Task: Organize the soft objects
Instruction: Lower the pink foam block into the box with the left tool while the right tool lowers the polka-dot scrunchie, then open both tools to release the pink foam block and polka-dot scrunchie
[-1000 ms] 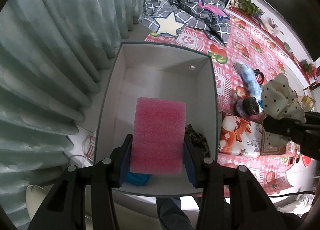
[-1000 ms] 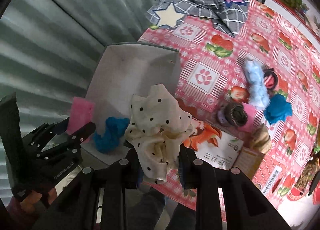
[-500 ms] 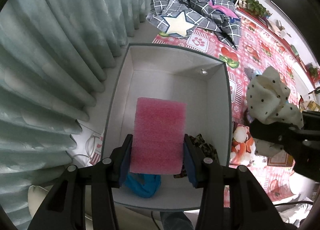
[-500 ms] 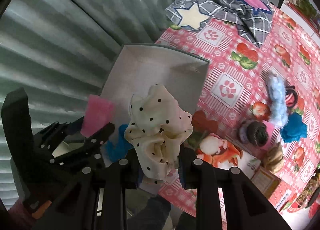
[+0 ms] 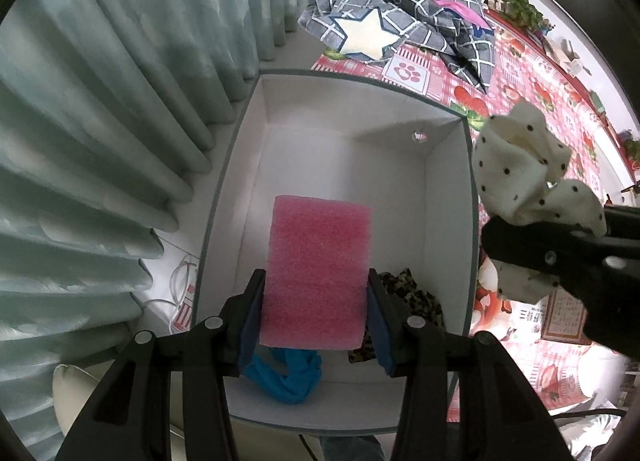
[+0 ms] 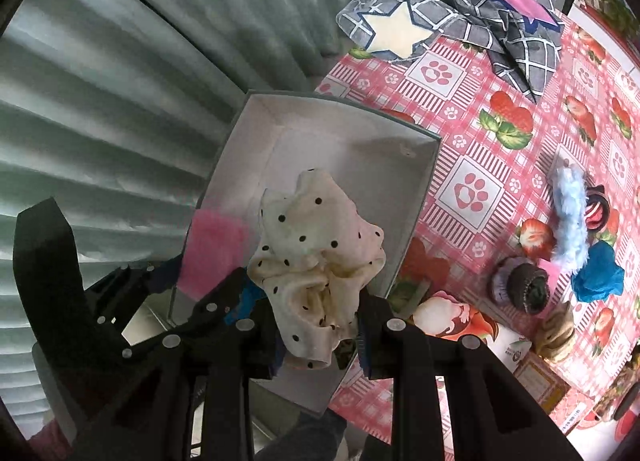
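Hovering over an open white box [image 5: 448, 221], the left gripper [image 5: 316, 313] pinches a pink foam sponge [image 5: 318, 273] between its blue-padded fingers, the block upright and clear of the box floor. Just to its right, the right gripper [image 6: 316, 325] is clamped on a cream polka-dot scrunchie [image 6: 316, 257], held above the box's near right rim in its own view.

Below the left gripper, two soft items already lie in the near end of the box: a bright blue scrunchie [image 5: 288, 377] and a leopard-print scrunchie [image 5: 416, 301], side by side. The far end of the box shows only bare white floor.

Ahead and to the right of the right gripper, more remains on the pink patterned tablecloth [image 6: 472, 189]: a fluffy pale-blue scrunchie [image 6: 570, 217], a turquoise one [image 6: 598, 277], a dark knitted one [image 6: 524, 285] and a tan one [image 6: 558, 333]. A grey checked cloth with a star [image 6: 452, 9] lies crumpled well beyond the box.

By this showing the sorting appears under way but less than half done: two pieces boxed, two in hand awaiting release, at least four left to collect.
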Motion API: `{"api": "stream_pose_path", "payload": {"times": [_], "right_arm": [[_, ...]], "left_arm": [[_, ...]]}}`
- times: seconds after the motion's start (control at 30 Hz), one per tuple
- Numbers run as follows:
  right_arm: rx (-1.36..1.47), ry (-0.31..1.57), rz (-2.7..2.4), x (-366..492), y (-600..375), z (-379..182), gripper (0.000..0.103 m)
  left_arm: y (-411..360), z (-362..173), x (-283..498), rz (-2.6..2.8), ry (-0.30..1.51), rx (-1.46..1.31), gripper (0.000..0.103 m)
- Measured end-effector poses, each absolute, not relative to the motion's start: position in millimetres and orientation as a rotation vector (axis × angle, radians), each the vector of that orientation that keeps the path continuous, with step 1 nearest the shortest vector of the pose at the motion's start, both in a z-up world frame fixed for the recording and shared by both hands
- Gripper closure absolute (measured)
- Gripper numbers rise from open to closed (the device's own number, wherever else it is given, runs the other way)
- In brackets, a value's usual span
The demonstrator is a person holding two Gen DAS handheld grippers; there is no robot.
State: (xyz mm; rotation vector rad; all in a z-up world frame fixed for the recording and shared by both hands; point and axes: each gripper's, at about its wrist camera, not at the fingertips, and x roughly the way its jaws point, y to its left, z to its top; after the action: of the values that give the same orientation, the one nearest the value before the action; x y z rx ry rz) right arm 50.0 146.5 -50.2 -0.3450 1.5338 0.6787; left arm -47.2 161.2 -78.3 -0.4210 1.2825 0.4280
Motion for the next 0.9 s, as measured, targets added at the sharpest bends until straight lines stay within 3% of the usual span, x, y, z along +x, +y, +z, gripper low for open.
{"api": "stream_pose_path", "payload": {"times": [0.5,0.53,0.6,0.63,0.8,0.83,0.87,0.9], "right_arm": [[-0.356,1.552,0.726,47,156,-57,0.075],[-0.363,1.554,0.738,46,158,-58,0.074],[-0.379,1.552,0.744,44,160,-57,0.060],[-0.384,1.546,0.746,43,160,-56,0.048],[-0.374,1.544,0.751,43,157,-53,0.041],[-0.368,1.540,0.746,43,156,-52,0.025],[-0.364,1.535,0.734,45,154,-51,0.017],[-0.348,1.535,0.732,46,151,-49,0.015]], "left_arm": [[163,-83,-51,0.407,1.282,-0.443,0.052],[162,-81,-52,0.393,1.272,-0.449,0.049],[159,-79,-52,0.381,1.258,-0.453,0.029],[158,-76,-53,0.376,1.247,-0.451,0.019],[154,-69,-54,0.372,1.211,-0.445,0.014],[155,-68,-54,0.370,1.201,-0.453,0.005],[156,-66,-54,0.372,1.188,-0.463,0.000],[157,-64,-55,0.377,1.179,-0.469,0.000]]}}
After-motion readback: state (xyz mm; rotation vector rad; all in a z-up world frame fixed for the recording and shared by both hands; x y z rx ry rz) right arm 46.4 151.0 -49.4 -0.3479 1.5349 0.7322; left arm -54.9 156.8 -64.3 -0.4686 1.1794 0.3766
